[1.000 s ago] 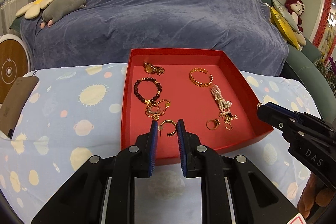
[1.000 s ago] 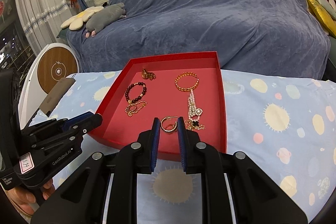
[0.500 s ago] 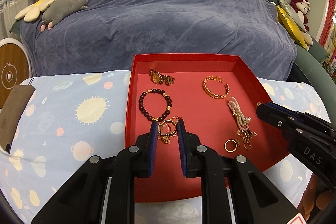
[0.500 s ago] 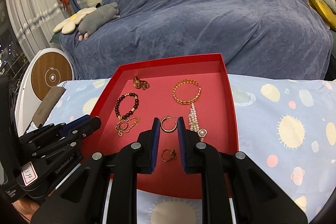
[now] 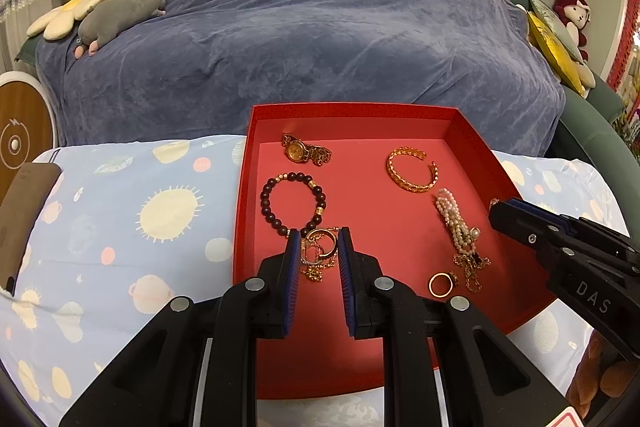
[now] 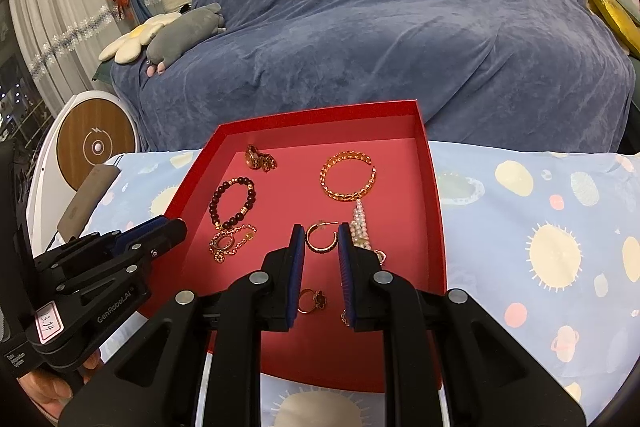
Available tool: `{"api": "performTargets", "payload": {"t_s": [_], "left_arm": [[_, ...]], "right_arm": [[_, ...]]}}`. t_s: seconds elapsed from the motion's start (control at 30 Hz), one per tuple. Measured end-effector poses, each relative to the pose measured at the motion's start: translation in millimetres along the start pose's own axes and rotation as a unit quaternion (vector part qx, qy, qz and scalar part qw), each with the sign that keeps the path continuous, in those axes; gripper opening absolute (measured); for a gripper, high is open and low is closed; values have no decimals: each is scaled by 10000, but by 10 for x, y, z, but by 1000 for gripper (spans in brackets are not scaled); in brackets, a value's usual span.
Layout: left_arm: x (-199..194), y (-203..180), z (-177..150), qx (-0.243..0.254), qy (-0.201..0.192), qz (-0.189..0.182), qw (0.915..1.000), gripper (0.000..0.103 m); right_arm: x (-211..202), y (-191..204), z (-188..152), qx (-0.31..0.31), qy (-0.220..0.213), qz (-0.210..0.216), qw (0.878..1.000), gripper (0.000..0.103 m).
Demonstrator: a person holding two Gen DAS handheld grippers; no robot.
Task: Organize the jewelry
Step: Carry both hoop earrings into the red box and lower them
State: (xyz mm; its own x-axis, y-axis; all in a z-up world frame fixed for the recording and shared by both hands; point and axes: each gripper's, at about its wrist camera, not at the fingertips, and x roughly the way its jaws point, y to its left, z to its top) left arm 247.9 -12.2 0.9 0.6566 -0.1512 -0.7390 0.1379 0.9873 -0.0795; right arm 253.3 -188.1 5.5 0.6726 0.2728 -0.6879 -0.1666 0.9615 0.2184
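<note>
Left wrist view: you look down into a shallow red cardboard tray [image 5: 472, 147] on a pale blue cloth printed with suns and planets [image 5: 120, 211].
Far left: a brown flat case [image 5: 20, 211] lies on the cloth's edge, well apart from the tray.
Tray, left half: a gold wristwatch [image 5: 304, 151] sits near the back wall; a dark wooden bead bracelet [image 5: 294, 203] lies in front of it.
Your left gripper [image 5: 319, 247]: its blue-padded jaws stand a little apart over a tangled gold chain with rings [image 5: 318, 251], which shows in the gap; you cannot tell whether the pads touch it.
Tray, right half: an open gold chain-link cuff [image 5: 412, 175] lies at the back, a bunch of pearl strands [image 5: 454, 223] nearer, and a plain gold ring [image 5: 440, 283] just beside it.
Right wrist view: your right gripper [image 6: 319, 243] hovers with jaws slightly apart, a gold hoop earring [image 6: 322, 237] showing between them, nothing clamped.
Below it: a gold ring with a dark flower [image 6: 312, 299] rests on the tray floor.
</note>
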Motion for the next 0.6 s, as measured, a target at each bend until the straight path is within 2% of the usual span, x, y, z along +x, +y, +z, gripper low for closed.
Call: {"api": "performTargets", "payload": {"t_s": [0.6], "left_arm": [[120,35,8,-36,78,55,9999,16]], "right_arm": [[227,77,19,-96,151,-14,9998,16]]}}
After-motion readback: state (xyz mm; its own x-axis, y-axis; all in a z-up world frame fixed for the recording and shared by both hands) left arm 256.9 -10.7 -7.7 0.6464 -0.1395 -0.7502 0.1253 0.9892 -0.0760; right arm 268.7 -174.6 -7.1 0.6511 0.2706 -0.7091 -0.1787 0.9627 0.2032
